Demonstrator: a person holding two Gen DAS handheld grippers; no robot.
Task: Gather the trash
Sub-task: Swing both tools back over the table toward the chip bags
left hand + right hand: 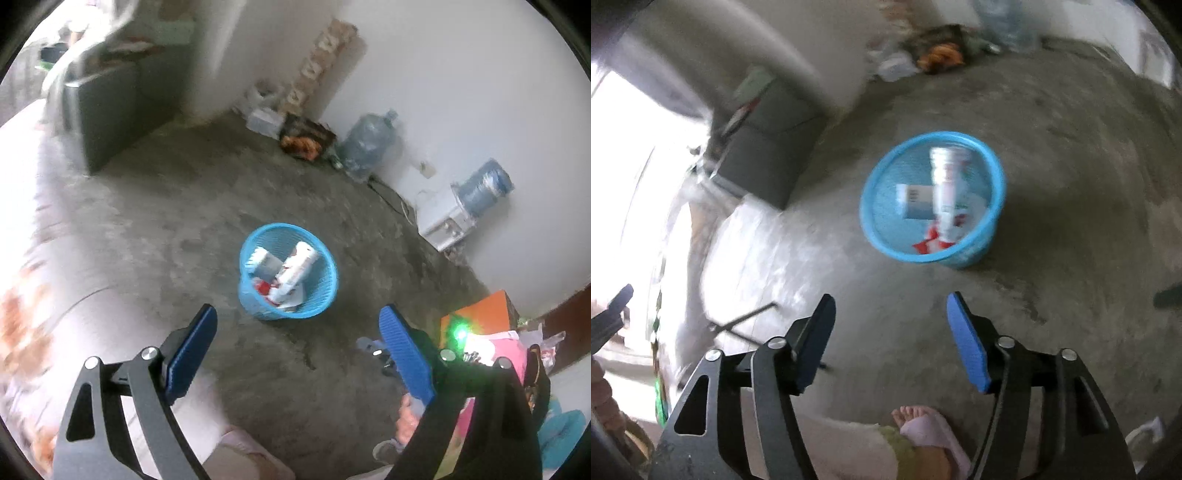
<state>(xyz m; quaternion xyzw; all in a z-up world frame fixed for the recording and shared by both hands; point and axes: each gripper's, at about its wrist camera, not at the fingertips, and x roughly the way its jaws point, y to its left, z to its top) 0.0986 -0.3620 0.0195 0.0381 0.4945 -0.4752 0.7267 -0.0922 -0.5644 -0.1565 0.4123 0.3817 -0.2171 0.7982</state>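
Note:
A blue mesh waste basket (321,295) stands on the concrete floor, also in the right wrist view (886,177). It holds a white tube-shaped pack (299,267), a small white box (267,264) and red-and-white scraps (267,288); the same pack (945,184) and box (916,201) show in the right wrist view. My left gripper (297,317) is open and empty, just short of the basket. My right gripper (890,308) is open and empty, above the floor in front of the basket.
A pale covered bed or sofa (55,277) fills the left. A dark cabinet (107,110) stands behind it. Water jugs (369,142), a dispenser (447,218) and bags (303,140) line the far wall. An orange box (480,314) sits right. The person's sandalled foot (927,428) is below.

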